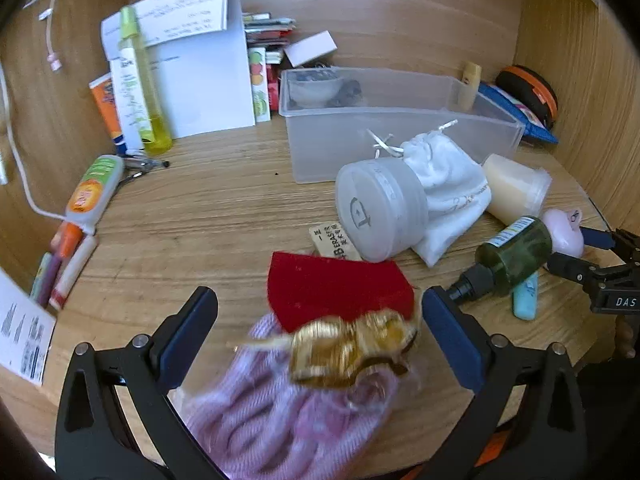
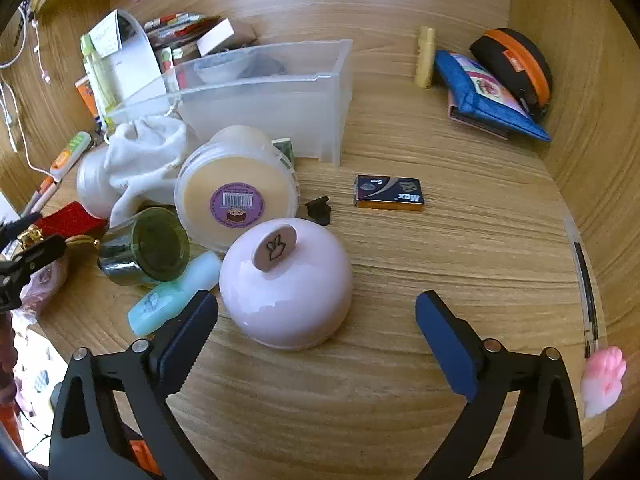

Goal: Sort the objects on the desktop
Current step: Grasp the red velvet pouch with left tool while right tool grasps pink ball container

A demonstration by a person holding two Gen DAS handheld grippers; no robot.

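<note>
A: Clutter covers the wooden desk [image 1: 208,216]. What is the left gripper [image 1: 320,312] doing?

B: Its jaws stand wide apart, pressing on nothing. Between them lies a lilac yarn bundle [image 1: 280,412] with a gold ribbon [image 1: 352,352] on top, blurred. Just beyond that sits a red card [image 1: 336,288].

A: And farther off?

B: A grey jar [image 1: 380,208] on its side rests against a white pouch [image 1: 448,188], with an eraser [image 1: 334,242] tucked at its near edge. Behind them stands the clear bin [image 1: 400,128], a bowl [image 1: 316,88] in its far left corner.

A: The right gripper [image 2: 316,316]?

B: Also spread wide, nothing clamped. A pink dome [image 2: 286,292] sits just inside its left finger [image 2: 188,336]; I cannot tell whether they touch.

A: What surrounds the dome?

B: To the left, a green bottle [image 2: 144,252] lies over a teal tube [image 2: 172,296]. A cream tub [image 2: 236,192] on its side lies just beyond, near the bin's [image 2: 280,96] front corner. A dark clip [image 2: 319,210] and a staple box [image 2: 390,194] lie farther out to the right, and a blue pouch [image 2: 480,92] and an orange-and-black case [image 2: 516,64] sit at the far right.
</note>
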